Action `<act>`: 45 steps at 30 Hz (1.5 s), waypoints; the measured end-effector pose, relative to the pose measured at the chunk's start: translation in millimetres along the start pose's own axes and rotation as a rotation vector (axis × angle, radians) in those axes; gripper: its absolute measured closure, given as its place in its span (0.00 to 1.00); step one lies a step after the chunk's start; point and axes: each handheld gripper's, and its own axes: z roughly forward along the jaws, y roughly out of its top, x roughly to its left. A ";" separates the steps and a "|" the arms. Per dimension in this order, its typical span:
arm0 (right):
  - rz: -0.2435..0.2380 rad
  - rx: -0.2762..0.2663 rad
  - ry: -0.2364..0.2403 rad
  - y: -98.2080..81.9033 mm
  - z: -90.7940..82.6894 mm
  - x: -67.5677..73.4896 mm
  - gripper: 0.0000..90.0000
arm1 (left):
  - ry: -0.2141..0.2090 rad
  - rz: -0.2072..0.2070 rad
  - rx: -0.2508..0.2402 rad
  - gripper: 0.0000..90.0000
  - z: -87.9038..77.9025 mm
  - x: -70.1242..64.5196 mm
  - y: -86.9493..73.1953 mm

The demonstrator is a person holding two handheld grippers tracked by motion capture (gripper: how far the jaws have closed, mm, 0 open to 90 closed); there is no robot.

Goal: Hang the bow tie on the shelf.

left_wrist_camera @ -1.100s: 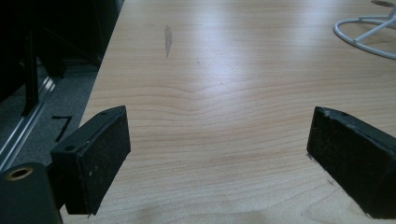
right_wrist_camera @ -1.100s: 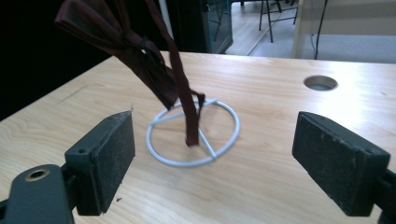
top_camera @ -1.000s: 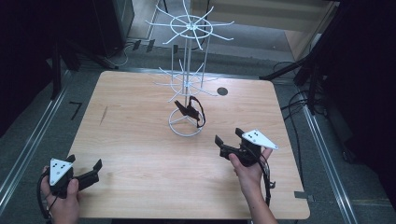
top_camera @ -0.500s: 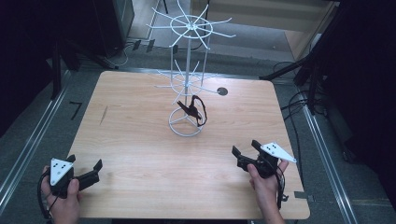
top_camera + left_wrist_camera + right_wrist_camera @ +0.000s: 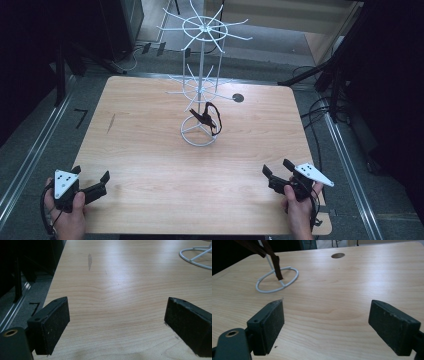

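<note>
A white wire display stand (image 5: 201,75) rises from a ring base (image 5: 198,131) at the middle of the wooden table (image 5: 150,150). A dark strap-like item (image 5: 210,118) hangs from one of its lower arms; its dangling end (image 5: 277,265) reaches down to the ring base (image 5: 277,280). My left gripper (image 5: 102,181) rests open at the table's near left corner, nothing between its jaws. My right gripper (image 5: 276,170) is open near the front right edge, also holding nothing. Bare wood lies between the pads (image 5: 51,325) and between the pads (image 5: 268,325).
A round dark hole (image 5: 238,98) sits in the tabletop behind the stand, also visible as a hole (image 5: 338,255). A dark streak (image 5: 89,261) marks the wood on the left. Cables and dark stands crowd the floor right of the table.
My right gripper has pulled back from the stand toward the near right edge of the table, open and without anything in it. The left gripper has stayed put.
</note>
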 end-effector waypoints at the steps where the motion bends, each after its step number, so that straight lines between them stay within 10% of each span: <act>1: 0.012 0.002 -0.006 -1.4 -2.2 -3.5 0.15 | 0.001 0.000 0.001 0.07 0.0 0.0 0.0; 30: 0.129 0.033 -0.184 -37.5 -64.4 -92.2 0.15 | -0.004 -0.014 0.000 0.07 0.0 1.2 0.0; 34: 0.163 0.031 -0.191 -38.2 -62.9 -92.9 0.16 | -0.005 -0.014 -0.001 0.07 0.0 1.4 -0.1; 45: 0.067 0.063 -0.209 -39.9 -55.4 -80.7 0.15 | -0.013 -0.016 0.003 0.07 0.0 1.4 -0.1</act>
